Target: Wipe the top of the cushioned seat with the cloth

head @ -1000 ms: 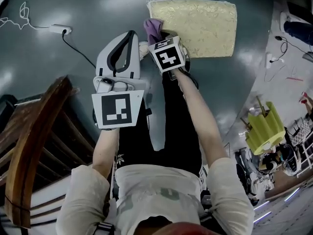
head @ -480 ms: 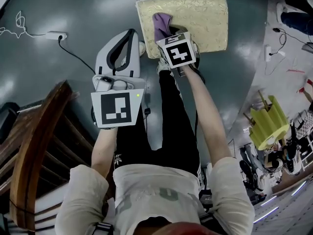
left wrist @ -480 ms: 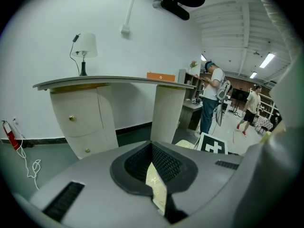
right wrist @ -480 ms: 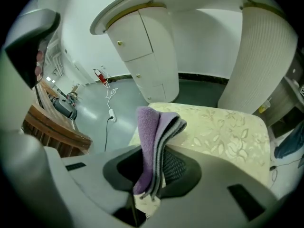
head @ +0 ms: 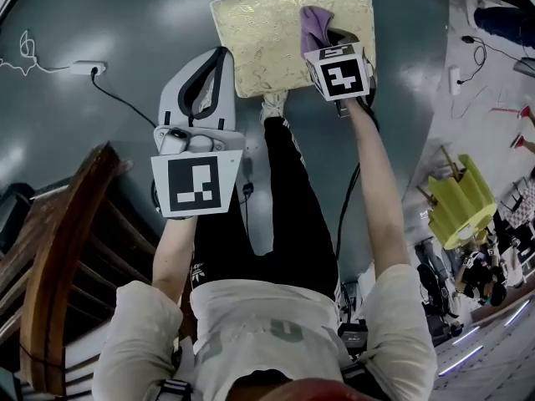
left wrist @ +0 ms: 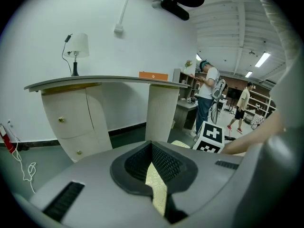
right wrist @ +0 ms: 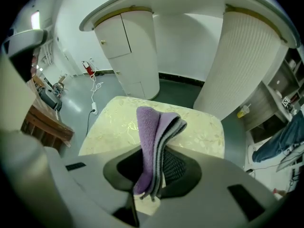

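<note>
Your right hand-held gripper (head: 324,42) is clamped on the purple cloth (head: 314,25). In the right gripper view the folded cloth (right wrist: 154,137) stands up between the jaws of that hand-held gripper (right wrist: 151,172), its free end hanging over the cushioned seat (right wrist: 114,122). A second ago you held the cloth at the seat's left edge, and half a second ago left of its middle. Now it sits right of the middle, toward the far edge, so you have swept it across the top from left to right. Your right arm has stretched out with it.

Your left hand-held gripper (head: 216,63) has not shifted. It hangs over the floor (head: 100,15) just beside the near left corner of the cushioned seat (head: 259,40). In the left gripper view the jaws of that hand-held gripper (left wrist: 154,172) are drawn together to a narrow slit with nothing in it, and only a strip of the seat's pale gold pattern shows through.

The seat lies flat on the grey floor. A wooden chair (head: 58,249) stands to your left, and a power strip (head: 84,68) lies well apart from the seat.
</note>
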`<state>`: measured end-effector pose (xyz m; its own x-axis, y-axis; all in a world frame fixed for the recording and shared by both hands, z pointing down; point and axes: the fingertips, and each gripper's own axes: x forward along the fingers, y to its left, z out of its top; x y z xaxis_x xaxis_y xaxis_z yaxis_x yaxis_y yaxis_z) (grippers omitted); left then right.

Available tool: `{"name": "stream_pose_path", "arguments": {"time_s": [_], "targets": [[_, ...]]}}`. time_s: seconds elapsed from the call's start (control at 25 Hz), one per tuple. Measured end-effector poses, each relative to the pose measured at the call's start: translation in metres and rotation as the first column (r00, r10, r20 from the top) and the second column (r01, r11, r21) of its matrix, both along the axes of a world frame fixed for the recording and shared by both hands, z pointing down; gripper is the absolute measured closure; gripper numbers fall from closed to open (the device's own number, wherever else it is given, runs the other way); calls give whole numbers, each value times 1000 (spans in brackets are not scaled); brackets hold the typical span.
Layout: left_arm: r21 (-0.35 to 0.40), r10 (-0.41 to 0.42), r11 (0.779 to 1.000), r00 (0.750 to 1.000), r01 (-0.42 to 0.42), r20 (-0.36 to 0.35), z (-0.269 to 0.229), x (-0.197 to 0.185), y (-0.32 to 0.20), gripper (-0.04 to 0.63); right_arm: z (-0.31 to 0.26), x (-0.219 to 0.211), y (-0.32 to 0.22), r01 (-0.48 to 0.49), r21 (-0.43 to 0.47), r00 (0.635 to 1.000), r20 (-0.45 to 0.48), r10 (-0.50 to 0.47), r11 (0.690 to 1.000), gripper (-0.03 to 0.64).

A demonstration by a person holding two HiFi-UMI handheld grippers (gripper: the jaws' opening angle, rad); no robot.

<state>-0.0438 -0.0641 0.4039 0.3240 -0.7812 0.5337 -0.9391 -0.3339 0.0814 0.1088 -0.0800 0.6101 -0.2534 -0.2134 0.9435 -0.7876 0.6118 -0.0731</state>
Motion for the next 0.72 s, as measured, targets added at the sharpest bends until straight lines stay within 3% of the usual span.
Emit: {"name": "stream_pose_path", "arguments": {"time_s": [0.2,0.48,0.72], "targets": [[6,6,1000,1000,-6,2,1,12,0,603,-2,41,-15,24,49,996,-88,-20,998,528],[6,23,1000,1000,-23,0,-1,26,-1,603,-4,101,-33,-20,82,983,-178,35,996,528],[17,46,999,999,-47,21,0,37,-1,603,-3,127,-40,-65,96,978,-191,83,993,528]]}}
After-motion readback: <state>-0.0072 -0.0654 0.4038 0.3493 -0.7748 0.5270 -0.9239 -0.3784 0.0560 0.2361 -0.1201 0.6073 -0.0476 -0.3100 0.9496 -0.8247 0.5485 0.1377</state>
